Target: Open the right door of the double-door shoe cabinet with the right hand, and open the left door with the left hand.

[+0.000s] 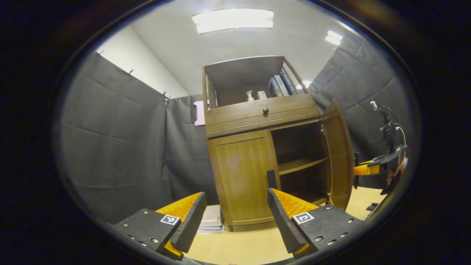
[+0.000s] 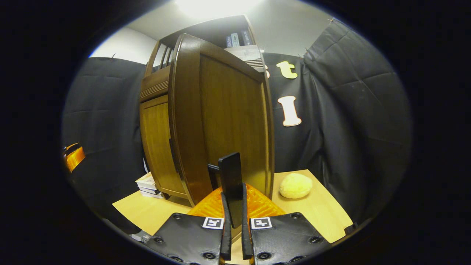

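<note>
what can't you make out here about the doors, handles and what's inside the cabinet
- Left door, left gripper view: shut, so whatever sits behind it is hidden.
- Lower compartment behind the open right door, left gripper view: too dark to tell any contents.
- Right gripper, right gripper view: its fingers clamp a dark handle, but where it joins the door is hidden behind them.
- Items on the top shelf, left gripper view: too small to identify.

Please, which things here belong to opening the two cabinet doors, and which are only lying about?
For the job: left door, shut, with left handle; right door, swung open, right handle gripped in the right tool; left tool, open.

Lying about: shelf books; small bottle; stack beside the cabinet; yellow round lump.
</note>
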Demonstrator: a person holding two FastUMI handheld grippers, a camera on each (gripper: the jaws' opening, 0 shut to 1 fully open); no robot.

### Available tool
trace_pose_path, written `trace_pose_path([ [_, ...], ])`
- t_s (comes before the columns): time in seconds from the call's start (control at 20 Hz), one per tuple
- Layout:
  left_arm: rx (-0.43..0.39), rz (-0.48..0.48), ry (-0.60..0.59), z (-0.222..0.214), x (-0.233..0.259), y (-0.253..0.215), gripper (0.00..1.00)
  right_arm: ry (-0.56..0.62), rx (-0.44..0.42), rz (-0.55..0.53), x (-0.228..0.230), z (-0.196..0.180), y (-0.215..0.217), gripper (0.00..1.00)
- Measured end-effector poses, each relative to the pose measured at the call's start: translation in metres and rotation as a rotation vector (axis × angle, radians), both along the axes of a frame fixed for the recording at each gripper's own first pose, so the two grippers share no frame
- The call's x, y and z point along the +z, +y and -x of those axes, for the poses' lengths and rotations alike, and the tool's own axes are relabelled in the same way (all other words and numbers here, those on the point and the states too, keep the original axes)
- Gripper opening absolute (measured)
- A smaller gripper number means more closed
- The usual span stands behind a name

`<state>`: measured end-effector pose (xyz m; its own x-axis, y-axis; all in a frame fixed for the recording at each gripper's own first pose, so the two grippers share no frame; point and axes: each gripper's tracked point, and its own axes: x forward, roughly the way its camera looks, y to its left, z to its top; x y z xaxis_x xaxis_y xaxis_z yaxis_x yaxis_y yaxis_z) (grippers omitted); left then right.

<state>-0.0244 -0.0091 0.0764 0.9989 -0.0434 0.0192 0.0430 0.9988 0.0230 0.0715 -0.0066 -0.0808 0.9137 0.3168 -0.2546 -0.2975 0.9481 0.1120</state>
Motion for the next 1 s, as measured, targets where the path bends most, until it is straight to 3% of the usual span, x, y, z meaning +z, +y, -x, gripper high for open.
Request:
trace_pose_path([
  [0.5, -0.119, 0.026, -0.014, 0.005, 0.003, -0.010, 0.96, 0.008, -0.103, 0.048, -0.001, 0.005, -0.070, 0.08],
  [0.6, -0.134, 0.034, -0.016, 0.005, 0.002, -0.010, 0.96, 0.003, -0.132, 0.072, -0.001, 0.006, -0.082, 0.12],
  [0.7, -0.148, 0.040, -0.015, 0.004, 0.002, -0.011, 0.97, -0.004, -0.176, 0.079, 0.001, 0.007, -0.097, 0.00],
  [0.75, -0.153, 0.042, -0.013, 0.004, 0.002, -0.012, 0.97, -0.011, -0.193, 0.070, 0.004, 0.006, -0.103, 0.12],
  [0.85, -0.166, 0.052, -0.010, 0.000, 0.000, -0.015, 0.97, -0.013, -0.193, 0.037, 0.010, 0.014, -0.104, 0.12],
  [0.9, -0.170, 0.053, -0.009, -0.001, -0.002, -0.016, 0.97, -0.021, -0.203, 0.045, 0.011, 0.017, -0.108, 0.00],
  [0.95, -0.170, 0.052, -0.010, -0.003, -0.003, -0.016, 0.97, -0.034, -0.219, 0.061, 0.013, 0.023, -0.112, 0.02],
  [1.0, -0.171, 0.050, -0.012, -0.005, -0.002, -0.017, 0.97, -0.051, -0.236, 0.074, 0.018, 0.026, -0.117, 0.12],
])
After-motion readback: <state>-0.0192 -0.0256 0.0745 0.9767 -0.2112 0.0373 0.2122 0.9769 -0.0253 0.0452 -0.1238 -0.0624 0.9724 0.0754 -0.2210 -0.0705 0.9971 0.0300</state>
